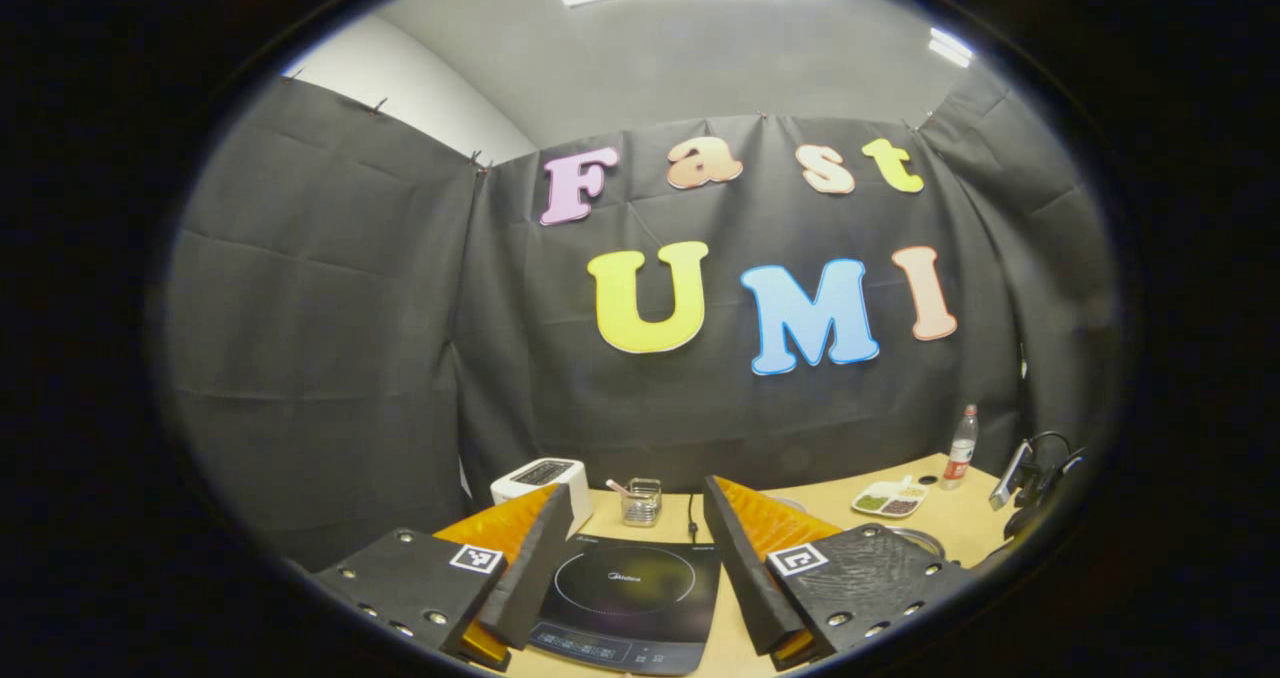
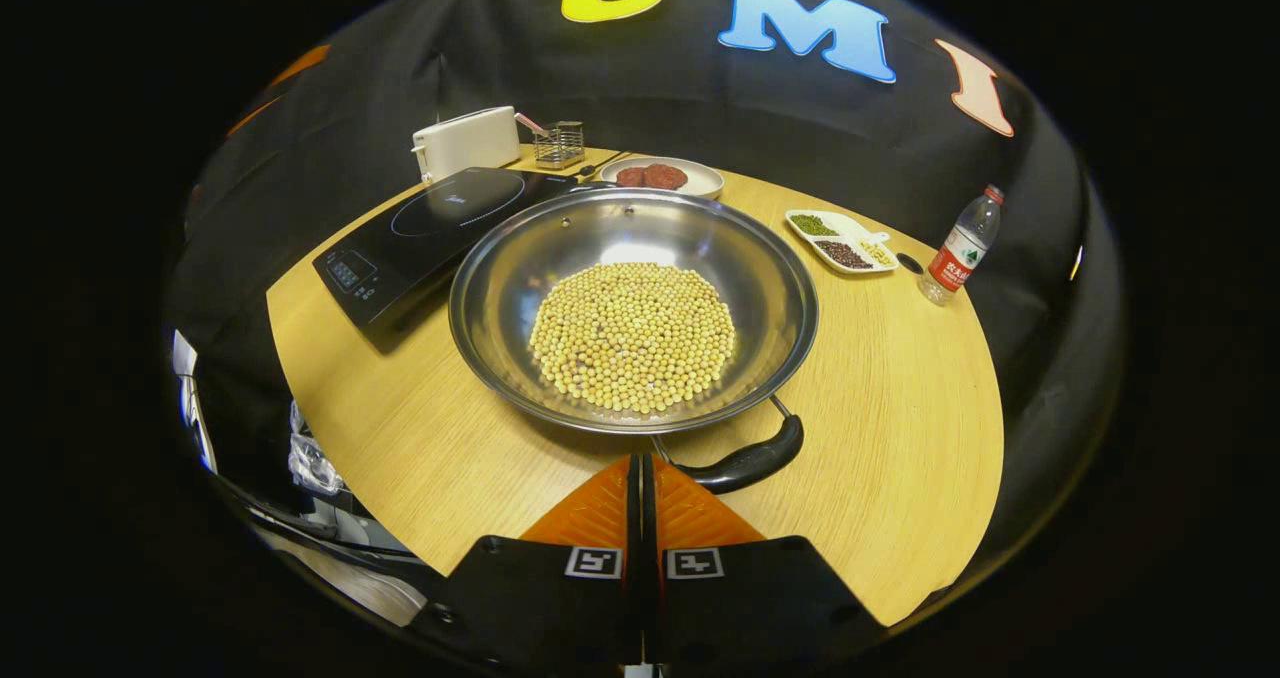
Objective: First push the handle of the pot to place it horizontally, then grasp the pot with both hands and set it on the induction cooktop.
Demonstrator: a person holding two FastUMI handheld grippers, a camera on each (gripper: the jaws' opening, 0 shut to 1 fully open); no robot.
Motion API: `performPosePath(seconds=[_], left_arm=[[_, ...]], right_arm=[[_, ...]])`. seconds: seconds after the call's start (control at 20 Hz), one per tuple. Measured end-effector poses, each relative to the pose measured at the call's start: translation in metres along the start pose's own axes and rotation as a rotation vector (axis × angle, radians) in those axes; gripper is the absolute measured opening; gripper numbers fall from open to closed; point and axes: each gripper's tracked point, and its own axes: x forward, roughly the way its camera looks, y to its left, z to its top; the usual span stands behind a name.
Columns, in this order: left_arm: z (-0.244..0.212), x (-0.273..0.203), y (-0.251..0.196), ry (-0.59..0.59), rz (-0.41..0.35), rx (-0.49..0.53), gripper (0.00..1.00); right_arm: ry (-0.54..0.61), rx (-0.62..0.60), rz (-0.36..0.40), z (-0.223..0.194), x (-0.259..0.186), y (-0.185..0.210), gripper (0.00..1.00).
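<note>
A steel pot (image 2: 633, 308) of soybeans (image 2: 633, 336) sits mid-table, right of the induction cooktop (image 2: 430, 233), its handle (image 2: 745, 465) just beside the closed right gripper (image 2: 641, 470); the left gripper (image 1: 637, 518) hovers open above the cooktop

Little can be read: a small brand mark (image 1: 625, 578) sits inside the ring on the induction cooktop (image 1: 640, 623), and its control strip (image 1: 585, 647) carries tiny markings, both too small to make out. The bottle (image 2: 958, 248) on the surface (image 2: 900, 408) wears a red label (print too fine to tell). Square black-and-white code tags, signs rather than words, stand on both fingers of the left hand-held gripper (image 1: 635, 488) and the right hand-held gripper (image 2: 640, 460).
</note>
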Motion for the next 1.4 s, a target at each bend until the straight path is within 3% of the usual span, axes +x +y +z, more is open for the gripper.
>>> performPosePath(seconds=[1.4], left_arm=[[-0.019,0.034,-0.033,0.037,0.010,0.017,0.81]], right_arm=[[-0.003,0.066,-0.088,0.022,0.026,-0.086,0.02]])
